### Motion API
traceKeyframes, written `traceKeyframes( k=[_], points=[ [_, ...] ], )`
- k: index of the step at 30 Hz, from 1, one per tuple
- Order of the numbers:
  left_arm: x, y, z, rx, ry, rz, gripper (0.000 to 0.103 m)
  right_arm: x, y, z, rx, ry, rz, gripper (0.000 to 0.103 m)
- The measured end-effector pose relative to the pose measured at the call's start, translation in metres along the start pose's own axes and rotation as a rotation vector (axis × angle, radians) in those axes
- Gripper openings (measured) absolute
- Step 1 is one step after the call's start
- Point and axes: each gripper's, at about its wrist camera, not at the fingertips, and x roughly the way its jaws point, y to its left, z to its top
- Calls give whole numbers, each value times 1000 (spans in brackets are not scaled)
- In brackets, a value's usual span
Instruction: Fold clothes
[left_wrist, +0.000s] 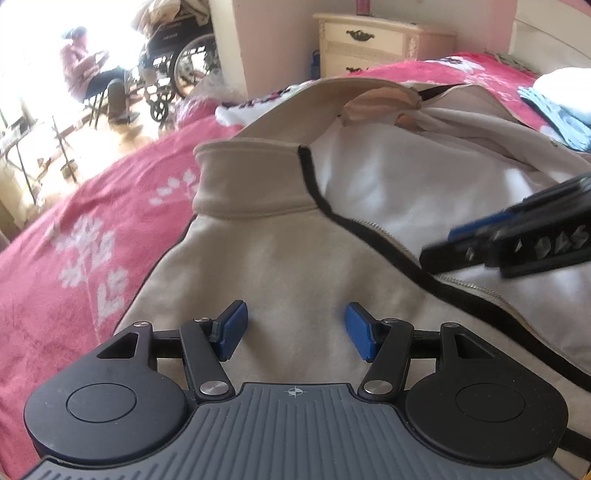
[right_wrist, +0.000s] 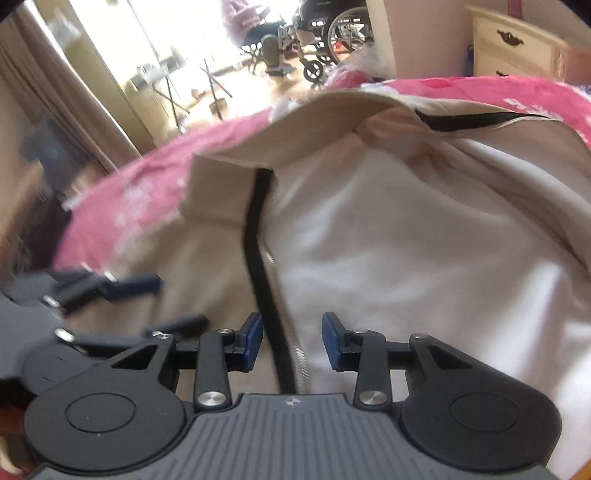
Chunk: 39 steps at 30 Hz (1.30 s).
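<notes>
One beige zip-up jacket (left_wrist: 280, 258) lies spread on the pink floral bedspread (left_wrist: 74, 266), its front open so the white lining (left_wrist: 388, 192) shows beside the black-edged zipper (right_wrist: 264, 280). Folded blue and white clothes (left_wrist: 557, 110) sit near its far right side, a cream nightstand (left_wrist: 373, 40) stands past the bed, and a wheelchair (left_wrist: 177, 70) is farther off by the bright window. Left gripper (left_wrist: 295, 330) hovers over the beige front, fingers parted, holding nothing. Right gripper (right_wrist: 292, 341) straddles the zipper edge, blue pads (right_wrist: 332, 341) apart and not pressing it.
</notes>
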Motion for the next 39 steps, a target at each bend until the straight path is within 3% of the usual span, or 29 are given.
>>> traceKeyframes(
  k=[3,6,9,12,17,20,23,27,31,34,39],
  points=[
    [-1,-1,2,-8,8,9,60,10,4,5,-7,-9,-3,38],
    [-8,3,5,-27,33,32,60,33,3,4,-52,29,-95,35],
    [-31,19,12,-63,49,43,60,17,-6,16,43,56,-97,32],
    [-68,46,23,-106,68,54,60,-19,-13,29,102,92,12,32],
    [-149,95,38,-170,100,125,60,-73,6,31,59,140,113,34],
    [-200,111,37,-151,119,185,60,-78,19,15,44,203,174,34],
    [-248,125,29,-105,98,261,61,-60,27,-9,29,294,158,34],
    [-298,153,0,-183,76,301,65,-21,30,-50,-34,382,47,33],
    [-322,177,-58,-270,95,329,65,-19,30,-65,-75,348,28,34],
    [-317,194,-111,-364,123,308,65,-18,27,-62,-45,366,15,34],
    [-276,213,-178,-515,229,288,65,-18,18,-64,21,352,25,37]
  ],
)
